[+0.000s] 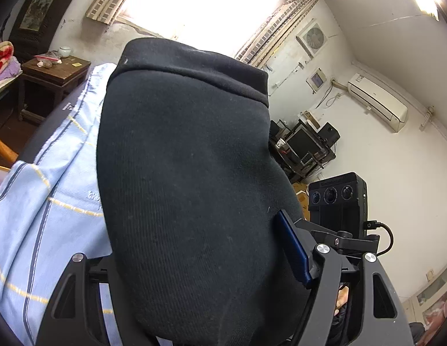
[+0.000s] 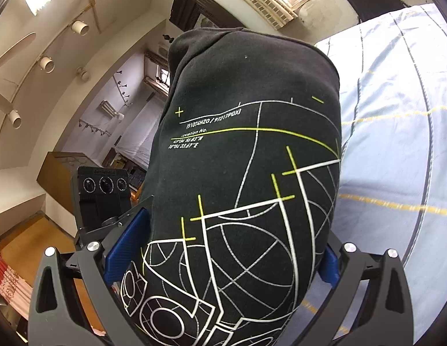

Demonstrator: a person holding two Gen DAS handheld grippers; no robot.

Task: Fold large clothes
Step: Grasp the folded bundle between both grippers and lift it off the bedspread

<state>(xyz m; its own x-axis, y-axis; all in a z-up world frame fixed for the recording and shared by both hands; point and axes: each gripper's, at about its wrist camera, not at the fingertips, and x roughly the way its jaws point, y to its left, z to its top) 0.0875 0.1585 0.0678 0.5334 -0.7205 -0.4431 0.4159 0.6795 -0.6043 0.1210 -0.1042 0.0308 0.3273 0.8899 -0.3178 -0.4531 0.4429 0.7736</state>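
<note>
A black sweatshirt (image 1: pixel 183 173) fills the middle of the left wrist view, its plain ribbed side toward the camera. My left gripper (image 1: pixel 194 259) is shut on it; only the blue pad of the right finger (image 1: pixel 292 250) shows. In the right wrist view the same sweatshirt (image 2: pixel 246 173) shows its white and yellow line print. My right gripper (image 2: pixel 220 259) is shut on it, a blue pad on each side of the thick bundle (image 2: pixel 125 245). Both grippers hold the garment lifted above the bed.
A light blue sheet with dark and yellow stripes (image 1: pixel 50 201) covers the bed (image 2: pixel 396 144). A dark wooden side table (image 1: pixel 56 72) stands at the far left. A desk with monitors (image 1: pixel 304 144) stands by the far wall. The other gripper's camera (image 1: pixel 338 199) shows to the right.
</note>
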